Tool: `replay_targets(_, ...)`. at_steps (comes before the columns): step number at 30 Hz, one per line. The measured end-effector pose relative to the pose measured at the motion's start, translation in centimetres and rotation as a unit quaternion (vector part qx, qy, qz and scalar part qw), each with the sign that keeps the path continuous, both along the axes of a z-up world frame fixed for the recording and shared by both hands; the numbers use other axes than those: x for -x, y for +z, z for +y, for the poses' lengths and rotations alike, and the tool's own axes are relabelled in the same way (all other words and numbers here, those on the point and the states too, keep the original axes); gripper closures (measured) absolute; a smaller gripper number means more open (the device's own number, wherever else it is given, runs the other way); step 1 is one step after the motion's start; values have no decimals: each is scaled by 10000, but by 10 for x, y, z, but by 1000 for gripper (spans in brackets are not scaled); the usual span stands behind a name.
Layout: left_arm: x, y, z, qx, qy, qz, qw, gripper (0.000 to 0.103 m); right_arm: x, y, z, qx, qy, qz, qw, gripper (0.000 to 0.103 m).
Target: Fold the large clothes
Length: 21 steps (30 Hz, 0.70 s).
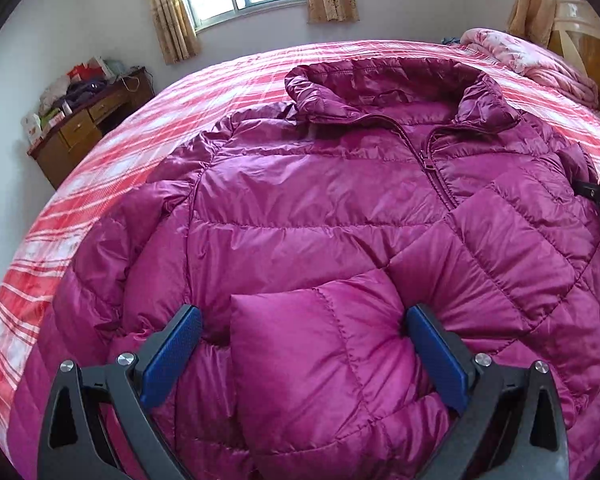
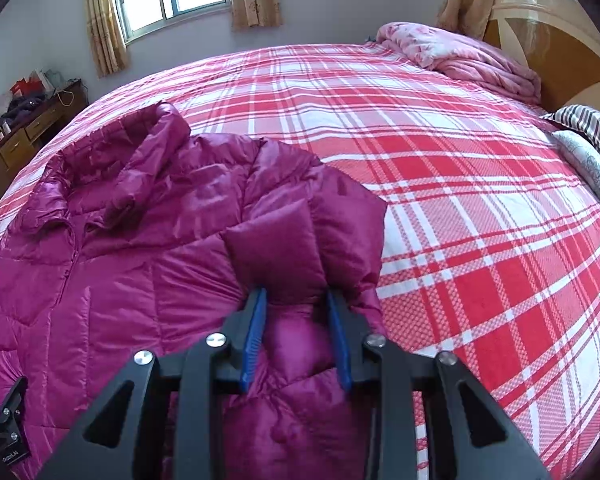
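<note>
A glossy magenta quilted jacket (image 1: 340, 208) lies on a bedsheet (image 2: 440, 184) checked in red, pink and white. Beyond the jacket on that sheet are a pale pink flowered quilt (image 2: 460, 56) against a cream and amber-brown headboard (image 2: 548, 28), a pillow (image 2: 592, 128) striped dark and white, and a second pillow (image 2: 592, 168) in white with a faint grey print. Left of the jacket stands a brown wooden desk (image 1: 80, 128); behind it are tan patterned curtains (image 1: 172, 12), and both the left gripper (image 1: 304, 320) and the right gripper (image 2: 296, 300) are black with blue finger pads (image 1: 172, 356).
</note>
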<state>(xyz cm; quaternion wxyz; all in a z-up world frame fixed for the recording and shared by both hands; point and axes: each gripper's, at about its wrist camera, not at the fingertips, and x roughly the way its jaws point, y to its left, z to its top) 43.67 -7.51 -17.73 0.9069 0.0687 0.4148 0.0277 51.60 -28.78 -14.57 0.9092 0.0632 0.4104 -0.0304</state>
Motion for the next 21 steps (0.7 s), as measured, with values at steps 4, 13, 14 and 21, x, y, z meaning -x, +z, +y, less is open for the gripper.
replay_targets(4,2,-1,1,53,1,1,10000,1,17,5,11,-19,176,-7,9998,62)
replay_targets(13,1,0,1,58,4,1,10000,1,27,8,25,392,278,77,9988,58)
replay_targets(14,1,0,1,57,4,1,10000,1,33,14,27,360,293,-12,9989,58)
replay_targets(21,2,0,2,64,6,4,10000,1,58,11,70,237,1009,74,9946,51)
